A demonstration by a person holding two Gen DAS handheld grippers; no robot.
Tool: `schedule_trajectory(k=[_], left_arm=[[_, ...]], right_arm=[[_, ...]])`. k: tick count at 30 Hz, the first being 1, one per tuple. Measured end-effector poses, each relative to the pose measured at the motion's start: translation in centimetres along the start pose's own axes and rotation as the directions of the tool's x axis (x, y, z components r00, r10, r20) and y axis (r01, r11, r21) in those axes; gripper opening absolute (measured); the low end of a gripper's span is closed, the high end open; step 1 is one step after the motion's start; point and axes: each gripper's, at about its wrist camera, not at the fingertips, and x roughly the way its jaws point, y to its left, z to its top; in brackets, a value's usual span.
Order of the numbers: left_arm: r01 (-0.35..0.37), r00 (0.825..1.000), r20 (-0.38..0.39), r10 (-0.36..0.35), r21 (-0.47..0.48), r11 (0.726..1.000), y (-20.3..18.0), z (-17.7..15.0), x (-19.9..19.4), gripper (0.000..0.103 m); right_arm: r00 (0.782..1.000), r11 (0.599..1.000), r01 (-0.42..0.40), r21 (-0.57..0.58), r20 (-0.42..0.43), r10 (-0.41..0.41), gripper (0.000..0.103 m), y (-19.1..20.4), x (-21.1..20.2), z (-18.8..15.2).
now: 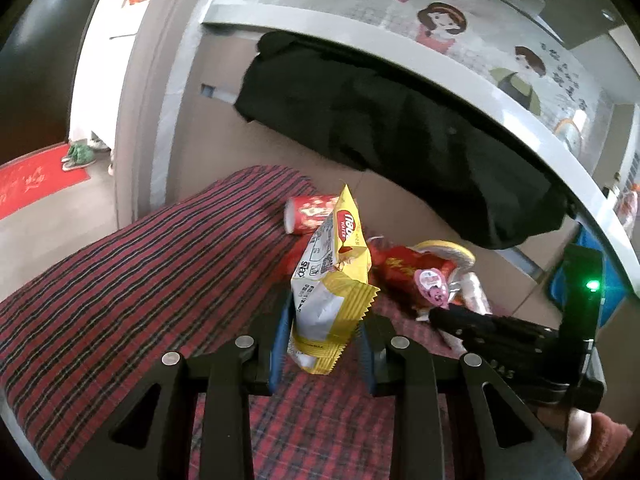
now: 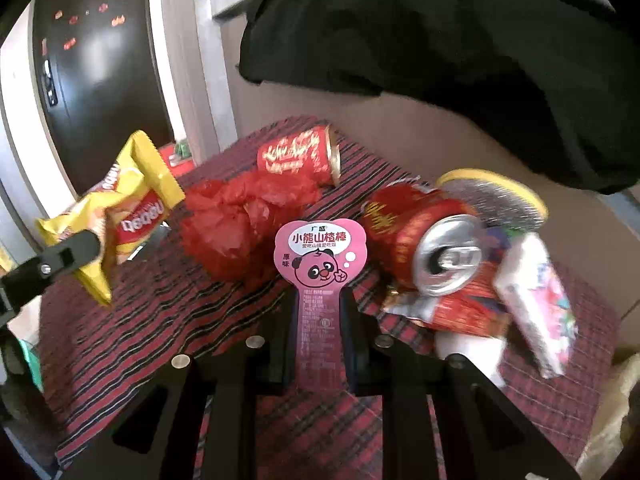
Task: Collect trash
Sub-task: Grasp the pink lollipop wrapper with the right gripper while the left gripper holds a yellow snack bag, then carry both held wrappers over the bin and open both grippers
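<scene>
Both grippers are gripping wrappers above the striped desk.

The left gripper (image 1: 324, 344) is pinching a crinkly yellow wafer bag (image 1: 332, 280), its long axis standing upright, clear of the cloth. The right gripper (image 2: 320, 340) is clamping the stem of a flat pink lolly wrapper (image 2: 320, 280), bear-shaped head pointing away. Beyond are lying crumpled red plastic (image 2: 240, 224), a near can (image 2: 432, 252) and a far can (image 2: 300, 156).
</scene>
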Motion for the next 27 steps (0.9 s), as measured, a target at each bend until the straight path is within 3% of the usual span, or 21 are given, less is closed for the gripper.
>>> schedule_trajectory(k=[8, 15, 27], left_arm=[[0.060, 0.998, 0.028, -0.063, 0.104, 0.993, -7.3, 0.1, -0.8, 0.031], [0.106, 0.993, 0.035, -0.115, 0.197, 0.975, -15.2, -0.7, -0.9, 0.031], [0.173, 0.978, 0.048, -0.202, 0.347, 0.922, -28.8, -3.3, -0.1, 0.031]], right_arm=[[0.991, 0.998, 0.026, 0.062, 0.128, -0.034, 0.018, -3.6, -7.2, 0.0], [0.969, 0.988, 0.079, 0.130, 0.222, -0.107, 0.018, -8.2, -13.7, -1.6], [0.909, 0.947, 0.182, 0.264, 0.321, -0.264, 0.018, -18.1, -24.0, -6.4]])
